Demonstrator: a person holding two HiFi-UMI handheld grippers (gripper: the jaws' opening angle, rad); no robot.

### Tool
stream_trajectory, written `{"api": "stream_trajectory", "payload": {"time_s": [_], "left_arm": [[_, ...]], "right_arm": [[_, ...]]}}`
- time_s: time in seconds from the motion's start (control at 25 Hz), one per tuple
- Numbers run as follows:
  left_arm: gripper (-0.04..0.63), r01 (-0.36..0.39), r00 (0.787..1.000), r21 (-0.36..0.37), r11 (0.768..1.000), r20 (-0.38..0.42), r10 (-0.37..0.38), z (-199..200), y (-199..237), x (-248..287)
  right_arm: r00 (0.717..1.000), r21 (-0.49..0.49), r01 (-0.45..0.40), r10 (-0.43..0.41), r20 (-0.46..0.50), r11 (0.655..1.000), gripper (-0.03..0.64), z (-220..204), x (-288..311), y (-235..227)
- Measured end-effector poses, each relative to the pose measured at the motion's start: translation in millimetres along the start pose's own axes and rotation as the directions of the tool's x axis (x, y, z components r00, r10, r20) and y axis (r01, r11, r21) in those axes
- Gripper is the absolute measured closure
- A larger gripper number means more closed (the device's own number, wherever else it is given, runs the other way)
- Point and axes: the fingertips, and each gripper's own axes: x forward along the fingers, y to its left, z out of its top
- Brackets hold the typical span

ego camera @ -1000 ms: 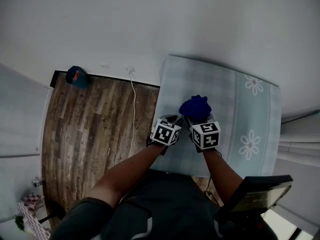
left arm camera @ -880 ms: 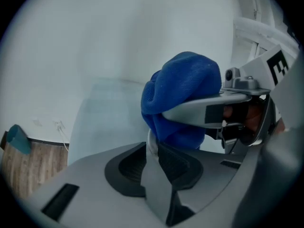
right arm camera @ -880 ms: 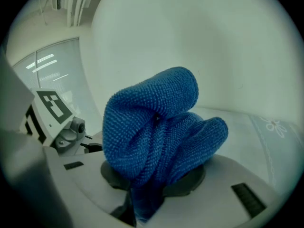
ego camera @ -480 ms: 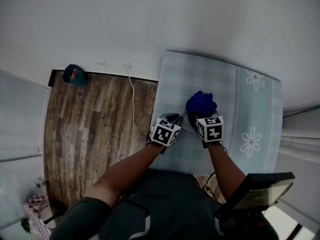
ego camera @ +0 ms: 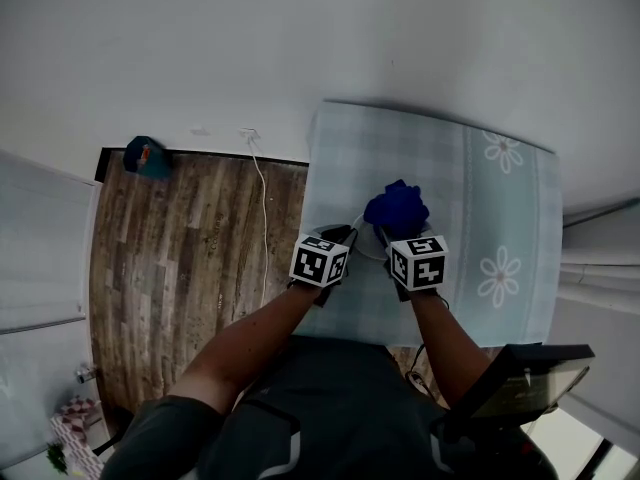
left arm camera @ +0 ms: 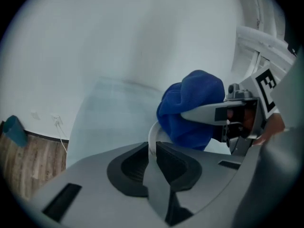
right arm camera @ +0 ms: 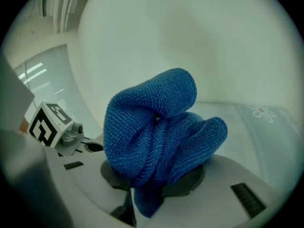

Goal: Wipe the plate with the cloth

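Head view, cloth (ego camera: 397, 209) covering plate (ego camera: 366, 244), cable (ego camera: 265, 218) on floor (ego camera: 180, 268)

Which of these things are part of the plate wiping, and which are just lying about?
In the job:
white plate, clamped at its rim by the left hand-held gripper
blue cloth, bunched in the right hand-held gripper

Lying about:
white cable and small blue object on the wooden floor
dark screen at lower right

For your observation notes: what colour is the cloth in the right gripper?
The cloth is blue, clearest in the right gripper view.
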Motion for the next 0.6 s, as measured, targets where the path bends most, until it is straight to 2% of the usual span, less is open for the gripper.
{"api": "stream_trajectory", "payload": {"time_s": [0.12, 0.2, 0.36, 0.52, 0.6], "left_arm": [[0.538, -0.003, 1.000, 0.017, 1.000, -0.008, 0.003, 0, -1, 1], [0.540, 0.002, 1.000, 0.018, 1.000, -0.002, -0.002, 0, -1, 2], [0.540, 0.004, 1.000, 0.017, 1.000, 0.013, -0.004, 1, -3, -2], [0.540, 0.009, 1.000, 0.012, 1.000, 0.009, -0.009, -1, -2, -4], [0.540, 0.009, 1.000, 0.017, 1.000, 0.009, -0.009, -2, -2, -4]], "right_arm": [[0.995, -0.033, -0.081, 0.079, -0.068, 0.996, 0.499, -15, 21, 35], [0.991, -0.040, -0.075, 0.070, -0.111, 0.996, 0.499, -29, 30, 37], [0.989, -0.052, -0.063, 0.055, -0.137, 0.997, 0.499, -37, 26, 23], [0.991, 0.058, -0.013, 0.020, -0.134, 0.998, 0.499, -45, 7, -15], [0.991, 0.078, 0.013, -0.003, -0.133, 0.997, 0.499, -49, -4, -34]]}}
